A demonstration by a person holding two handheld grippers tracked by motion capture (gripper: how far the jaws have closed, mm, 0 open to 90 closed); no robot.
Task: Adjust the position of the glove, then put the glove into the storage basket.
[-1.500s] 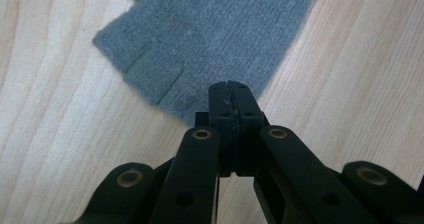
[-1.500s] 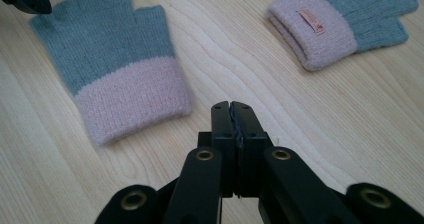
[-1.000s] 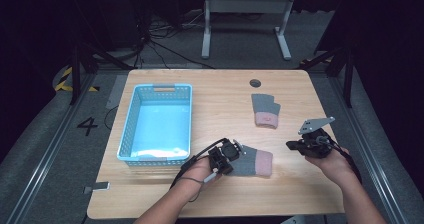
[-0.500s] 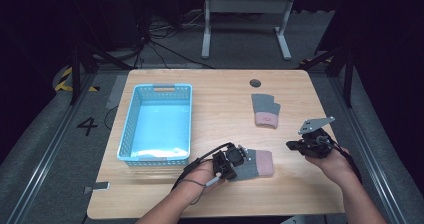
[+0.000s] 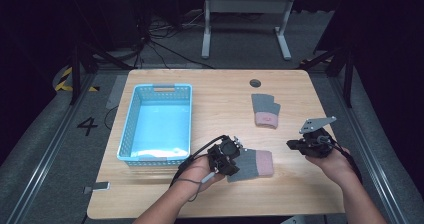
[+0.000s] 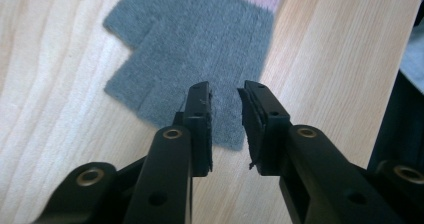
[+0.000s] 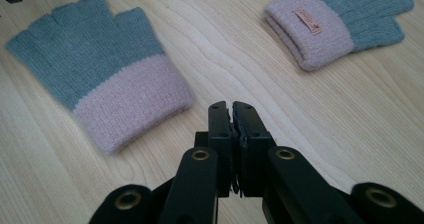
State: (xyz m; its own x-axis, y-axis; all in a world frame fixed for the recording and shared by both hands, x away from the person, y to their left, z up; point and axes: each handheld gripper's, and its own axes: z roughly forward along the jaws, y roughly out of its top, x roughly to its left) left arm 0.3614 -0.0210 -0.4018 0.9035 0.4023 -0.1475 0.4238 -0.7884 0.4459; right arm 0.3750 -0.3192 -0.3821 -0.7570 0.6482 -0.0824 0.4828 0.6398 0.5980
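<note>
A fingerless glove (image 5: 256, 164), grey with a pink cuff, lies flat near the table's front edge. My left gripper (image 5: 238, 155) is at its grey finger end. Its jaws have just been opening and now stand apart, with nothing pinched between the pads. In the left gripper view the glove (image 6: 200, 39) lies just under and beyond the gripper (image 6: 225, 91). A second glove (image 5: 265, 111), folded, lies farther back. My right gripper (image 5: 291, 144) hovers right of the near glove. Its jaws have just eased a hair apart, but the pads still look together (image 7: 232, 109), with nothing between them.
A light blue plastic basket (image 5: 162, 88) stands on the left half of the wooden table (image 5: 220, 91), a pale item on its floor. A dark round hole (image 5: 255, 82) sits near the table's back edge. In the right gripper view the folded glove (image 7: 340, 19) lies ahead right, the flat one (image 7: 100, 69) ahead left.
My left gripper shifted slightly right at the near glove's grey end, and its jaws have parted. The right hand has stayed where it was.
</note>
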